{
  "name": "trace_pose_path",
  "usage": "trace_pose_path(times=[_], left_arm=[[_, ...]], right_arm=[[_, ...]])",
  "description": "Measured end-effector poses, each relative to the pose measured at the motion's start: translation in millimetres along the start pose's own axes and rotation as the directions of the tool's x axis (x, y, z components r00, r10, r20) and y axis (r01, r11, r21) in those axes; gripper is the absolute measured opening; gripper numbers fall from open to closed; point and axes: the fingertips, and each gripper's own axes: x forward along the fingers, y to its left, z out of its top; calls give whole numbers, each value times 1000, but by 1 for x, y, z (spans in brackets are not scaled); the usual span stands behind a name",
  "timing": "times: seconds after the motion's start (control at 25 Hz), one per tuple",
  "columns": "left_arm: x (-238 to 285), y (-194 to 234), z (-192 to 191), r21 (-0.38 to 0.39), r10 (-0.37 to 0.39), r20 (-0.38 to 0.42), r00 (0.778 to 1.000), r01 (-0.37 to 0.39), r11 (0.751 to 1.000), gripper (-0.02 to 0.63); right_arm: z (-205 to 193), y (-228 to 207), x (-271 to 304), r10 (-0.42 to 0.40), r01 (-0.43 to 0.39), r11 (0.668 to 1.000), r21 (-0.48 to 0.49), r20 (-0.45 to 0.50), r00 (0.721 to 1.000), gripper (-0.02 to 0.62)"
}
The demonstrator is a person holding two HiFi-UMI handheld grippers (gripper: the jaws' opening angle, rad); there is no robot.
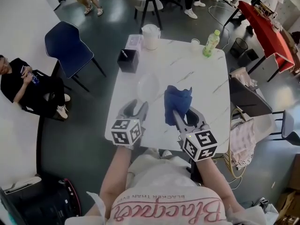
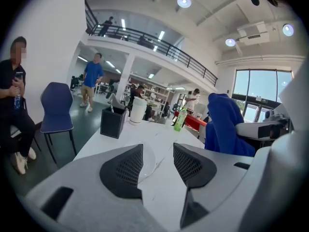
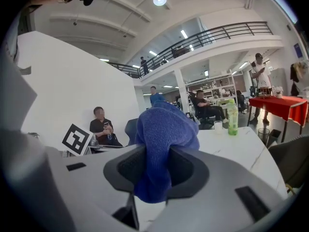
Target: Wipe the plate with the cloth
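When viewed from the head camera, found both tools over the near edge of the white marble-veined worktop (image 1: 206,88), with wiping judged not yet started.

Found left gripper (image 1: 139,105) spread wide and holding nothing, aimed at the clear, round, shallow plate (image 1: 148,86) lying flat at its twelve o'clock, apart from the pads.

Found right gripper (image 1: 186,117) clamped low on the bunched royal-blue terry cloth (image 1: 177,100), with loose folds rising beyond the jaws. Placed cloth at about four o'clock of the plate, near it but not touching.

Judged plate light, rigid and smooth, likely to skate on the polished top under a sideways rub. Unable to tell glass from plastic; treat as breakable. Advise pinching the rim at six o'clock with the left gripper, gently, to steady it.

Judged cloth soft, limp and light, unlikely to slip from the present hold. Advise using the free upper folds as the wiping face.

Noted black square box (image 1: 127,60) and green plastic bottle (image 1: 211,43) well clear towards the far edge.
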Motion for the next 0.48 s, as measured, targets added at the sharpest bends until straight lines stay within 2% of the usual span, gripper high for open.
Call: trace_pose_path(times=[0.24,0.48], left_arm=[[45,47,-12,-51,-14,-107,994,8,999,183],[78,80,-42,-150,-66,-276,959,25,988,183]], right_arm=[[2,-8,46,30,-31,999,-24,-73,997,104],[-16,-10,88,31,-31,1000,1,-135,990,104]])
